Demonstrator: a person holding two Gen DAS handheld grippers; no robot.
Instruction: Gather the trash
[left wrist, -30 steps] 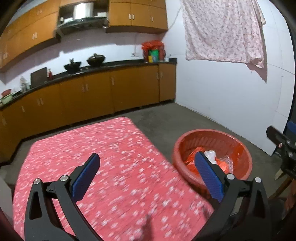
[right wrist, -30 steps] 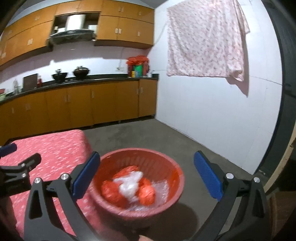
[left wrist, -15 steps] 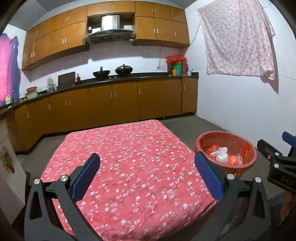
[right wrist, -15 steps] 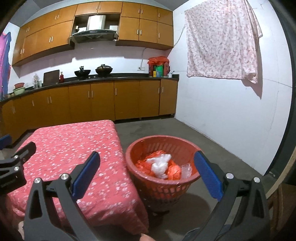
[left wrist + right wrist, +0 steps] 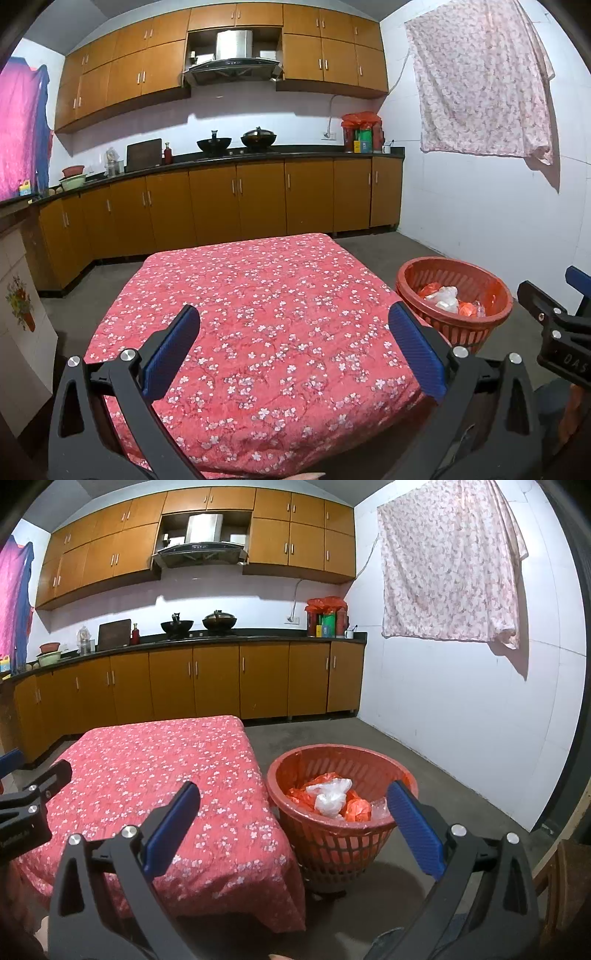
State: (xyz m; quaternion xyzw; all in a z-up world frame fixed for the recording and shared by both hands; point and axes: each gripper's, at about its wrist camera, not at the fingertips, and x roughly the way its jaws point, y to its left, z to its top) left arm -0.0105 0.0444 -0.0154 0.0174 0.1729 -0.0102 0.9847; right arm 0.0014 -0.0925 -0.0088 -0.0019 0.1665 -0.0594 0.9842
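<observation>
Left gripper (image 5: 293,349) spread wide and empty above the red flowered worktop (image 5: 258,295). Right gripper (image 5: 293,825) spread too, holding nothing. Lower right of centre, the red basket (image 5: 295,771) stands on the floor beside the worktop, trash bags (image 5: 332,797) inside.

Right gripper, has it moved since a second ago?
Yes. The right gripper has pulled up and back: the red basket beside the table looks smaller and farther off.

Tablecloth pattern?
Red tablecloth with small white blossoms; clearest in the left wrist view.
</observation>
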